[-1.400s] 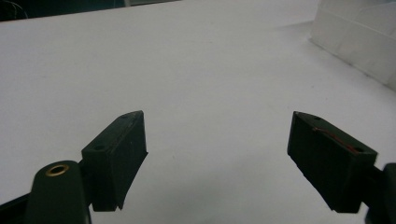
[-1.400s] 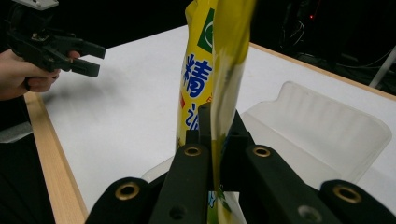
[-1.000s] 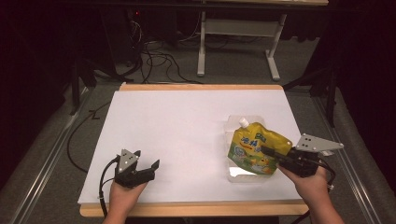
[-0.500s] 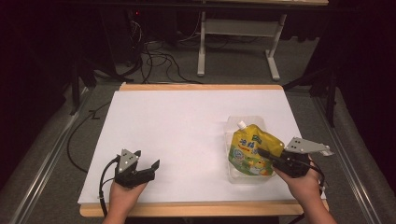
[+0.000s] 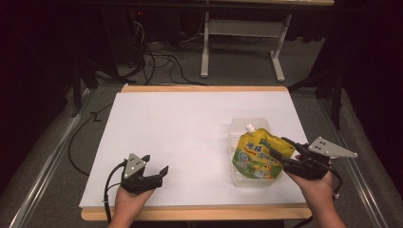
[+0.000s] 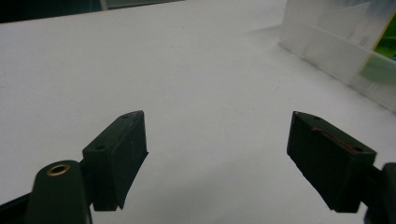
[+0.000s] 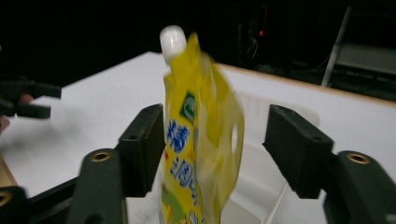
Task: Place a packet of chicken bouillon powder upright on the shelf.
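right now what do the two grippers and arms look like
Both are black handheld tools with two blocky black fingers. The left gripper and the right gripper each carry a grey three-cornered plate with small dark holes and trail a black cable. Brass-ringed holes sit near the finger bases. The forearms show no sleeves.

A bright yellow pouch (image 5: pixel 255 156) with a white cap, green and blue printed markings and a cartoon design stands in a clear, frosted tray (image 5: pixel 236 129) on a white counter (image 5: pixel 190 133) edged in pale wood. Both hand-held grippers are black, each topped with a grey plate.
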The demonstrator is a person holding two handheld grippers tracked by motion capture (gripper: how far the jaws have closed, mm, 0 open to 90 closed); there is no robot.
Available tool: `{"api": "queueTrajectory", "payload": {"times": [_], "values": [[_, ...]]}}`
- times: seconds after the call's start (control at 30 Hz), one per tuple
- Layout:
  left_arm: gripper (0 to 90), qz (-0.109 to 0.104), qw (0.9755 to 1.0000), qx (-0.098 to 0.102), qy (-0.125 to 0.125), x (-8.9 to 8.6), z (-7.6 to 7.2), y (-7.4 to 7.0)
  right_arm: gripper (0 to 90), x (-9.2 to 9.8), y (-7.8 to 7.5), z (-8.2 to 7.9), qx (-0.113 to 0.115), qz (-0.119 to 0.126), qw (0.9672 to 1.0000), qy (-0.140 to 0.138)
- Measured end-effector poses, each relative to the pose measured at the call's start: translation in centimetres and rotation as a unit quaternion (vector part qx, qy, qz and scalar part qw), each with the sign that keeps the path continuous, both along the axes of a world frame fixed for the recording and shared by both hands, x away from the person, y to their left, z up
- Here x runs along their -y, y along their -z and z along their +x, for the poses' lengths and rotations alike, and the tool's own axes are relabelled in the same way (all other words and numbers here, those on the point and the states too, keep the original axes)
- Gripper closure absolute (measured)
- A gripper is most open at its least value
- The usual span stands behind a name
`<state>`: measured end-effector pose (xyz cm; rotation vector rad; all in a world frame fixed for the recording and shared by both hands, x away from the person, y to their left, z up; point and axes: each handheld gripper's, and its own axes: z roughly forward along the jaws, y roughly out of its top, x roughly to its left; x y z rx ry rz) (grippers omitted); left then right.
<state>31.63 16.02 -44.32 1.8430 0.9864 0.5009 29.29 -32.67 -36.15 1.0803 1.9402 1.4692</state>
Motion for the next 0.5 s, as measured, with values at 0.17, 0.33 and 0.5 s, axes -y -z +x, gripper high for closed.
{"api": "queueTrajectory", "payload": {"times": [0.17, 0.33, 0.5], "values": [[20.3, -0.007, 0.9999, 0.001, 0.011, 0.5, -0.4, -0.3, 27.9, -0.4, -2.8, -0.9, 0.031, 0.018, 0.9993, 0.005], [20.3, -0.005, 0.9998, 0.005, 0.02, 0.9, -0.6, -0.5, 26.8, -2.1, -5.1, -1.5, 0.06, 0.033, 0.9974, -0.024], [20.3, -0.005, 0.9997, 0.004, 0.023, 0.9, -0.6, -0.5, 24.8, -5.5, -5.9, -1.3, 0.072, 0.033, 0.9949, -0.062]]}}
